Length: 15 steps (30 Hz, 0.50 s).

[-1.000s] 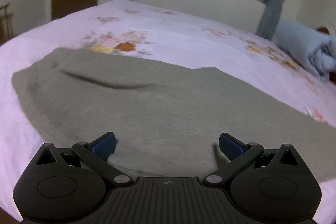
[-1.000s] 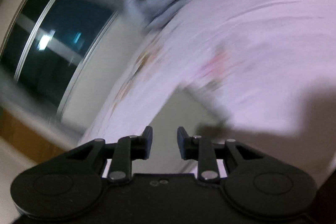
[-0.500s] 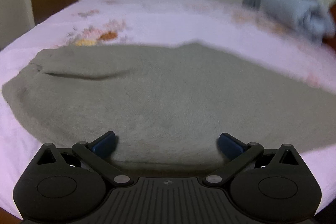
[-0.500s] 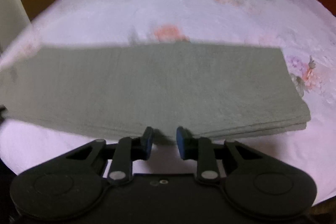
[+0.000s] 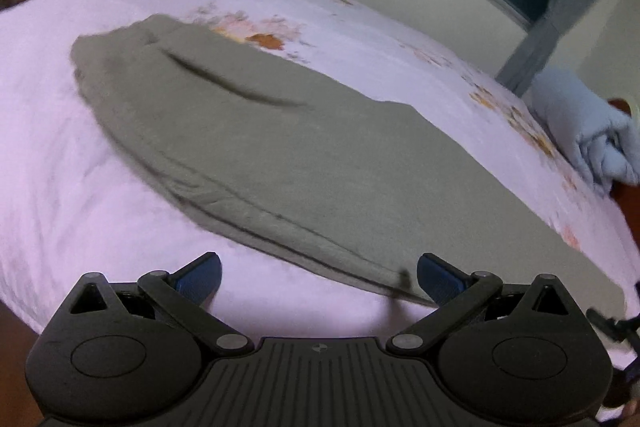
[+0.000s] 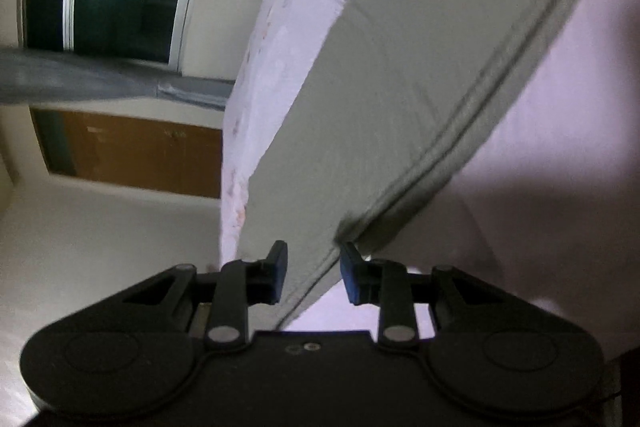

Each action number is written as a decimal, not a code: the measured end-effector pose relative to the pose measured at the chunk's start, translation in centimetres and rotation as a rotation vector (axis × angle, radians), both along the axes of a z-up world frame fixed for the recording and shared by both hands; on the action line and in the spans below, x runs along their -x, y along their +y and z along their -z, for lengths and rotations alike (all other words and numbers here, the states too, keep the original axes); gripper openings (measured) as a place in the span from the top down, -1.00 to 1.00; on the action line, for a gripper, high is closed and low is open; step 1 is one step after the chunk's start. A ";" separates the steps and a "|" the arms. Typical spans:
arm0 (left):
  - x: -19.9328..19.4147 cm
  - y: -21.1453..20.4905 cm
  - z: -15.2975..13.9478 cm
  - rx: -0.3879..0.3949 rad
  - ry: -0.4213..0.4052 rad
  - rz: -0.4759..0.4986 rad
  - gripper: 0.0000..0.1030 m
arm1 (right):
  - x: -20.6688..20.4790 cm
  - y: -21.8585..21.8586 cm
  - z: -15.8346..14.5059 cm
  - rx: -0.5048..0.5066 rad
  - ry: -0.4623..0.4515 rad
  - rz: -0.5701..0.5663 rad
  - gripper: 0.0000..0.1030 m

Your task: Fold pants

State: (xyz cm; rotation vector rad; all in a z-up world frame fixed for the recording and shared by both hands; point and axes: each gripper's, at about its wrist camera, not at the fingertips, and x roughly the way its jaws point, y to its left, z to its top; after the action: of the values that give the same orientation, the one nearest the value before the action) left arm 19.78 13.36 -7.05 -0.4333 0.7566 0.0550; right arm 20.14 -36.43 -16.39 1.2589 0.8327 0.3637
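Observation:
Grey-green pants (image 5: 280, 143) lie flat, folded lengthwise, on a pink floral bed sheet (image 5: 60, 155). My left gripper (image 5: 319, 277) is wide open and empty at the pants' near edge. In the right wrist view the camera is rolled sideways; the pants (image 6: 400, 87) run away from me. My right gripper (image 6: 313, 273) is partly open with the pants' end edge lying between its fingers, which are not closed on it.
A rolled light-blue blanket (image 5: 580, 131) lies at the far right of the bed. A window with grey curtains (image 5: 560, 7) is behind the bed. A brown door (image 6: 132, 151) stands beyond the bed's edge.
My right gripper has rolled sideways and moved to the pants' end, its jaws opening a little around the edge. My left gripper has backed off to the near edge.

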 end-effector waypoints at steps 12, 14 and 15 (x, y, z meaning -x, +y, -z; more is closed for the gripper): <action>-0.4 0.4 0.7 0.034 -0.009 -0.004 -1.00 | 1.8 0.3 0.7 0.079 -0.029 0.017 1.00; -0.3 0.1 0.5 0.020 -0.007 0.005 -1.00 | 1.6 0.3 2.2 0.076 0.012 0.025 1.00; -0.3 -0.1 0.3 0.005 -0.007 0.010 -1.00 | 1.7 0.2 2.1 0.070 0.013 0.027 1.00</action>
State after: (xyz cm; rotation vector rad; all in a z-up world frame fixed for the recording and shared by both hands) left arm 20.10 13.26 -7.33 -0.4338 0.7519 0.0422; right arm 18.47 -36.21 -18.49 1.2071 0.8322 0.3027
